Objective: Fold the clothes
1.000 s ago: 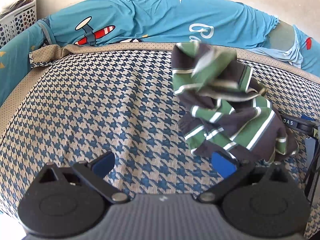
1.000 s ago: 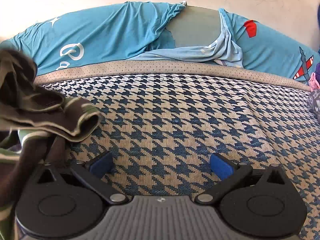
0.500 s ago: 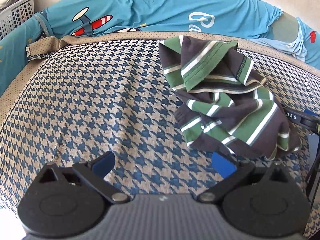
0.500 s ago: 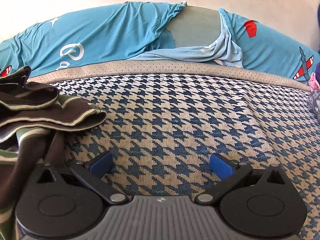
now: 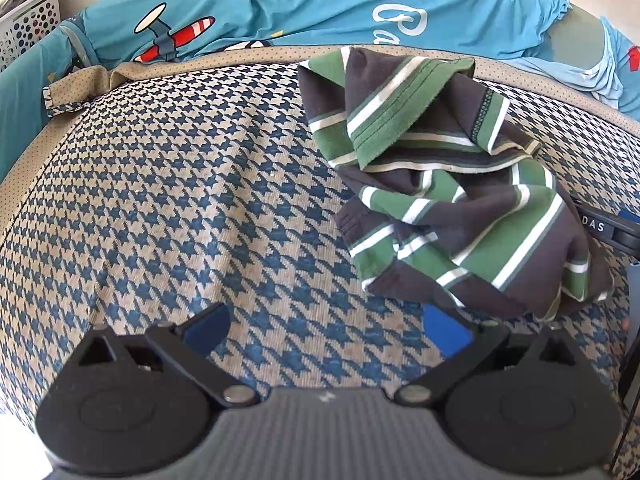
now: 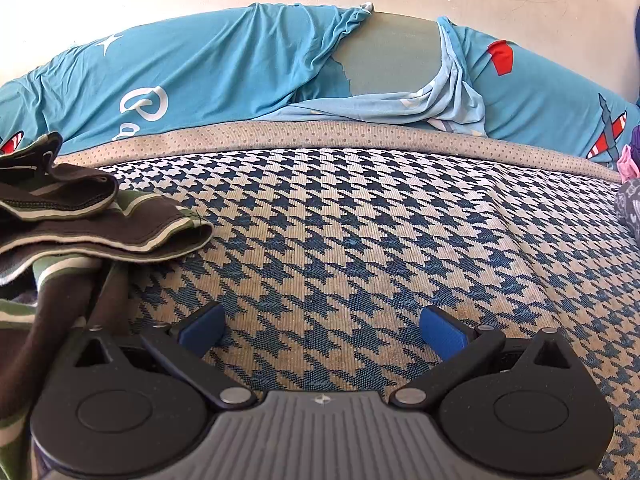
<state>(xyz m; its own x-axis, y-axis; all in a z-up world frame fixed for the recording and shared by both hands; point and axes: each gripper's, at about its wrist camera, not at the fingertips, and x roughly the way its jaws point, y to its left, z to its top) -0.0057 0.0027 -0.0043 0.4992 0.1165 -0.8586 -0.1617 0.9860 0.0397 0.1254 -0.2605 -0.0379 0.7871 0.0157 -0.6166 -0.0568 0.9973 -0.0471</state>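
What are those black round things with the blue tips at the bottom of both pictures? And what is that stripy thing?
Those are two grabbing tools. A person holds one in each hand, and each tool carries a small camera looking forward past its jaws. One picture comes from the left gripper, the other from the right gripper. The blue tips are soft pads. Both sets of jaws are open and hold nothing. The stripy thing is a crumpled green, dark and white garment lying on a blue-and-beige houndstooth cover. It needs folding. Behind is a blue sheet printed with aeroplanes.
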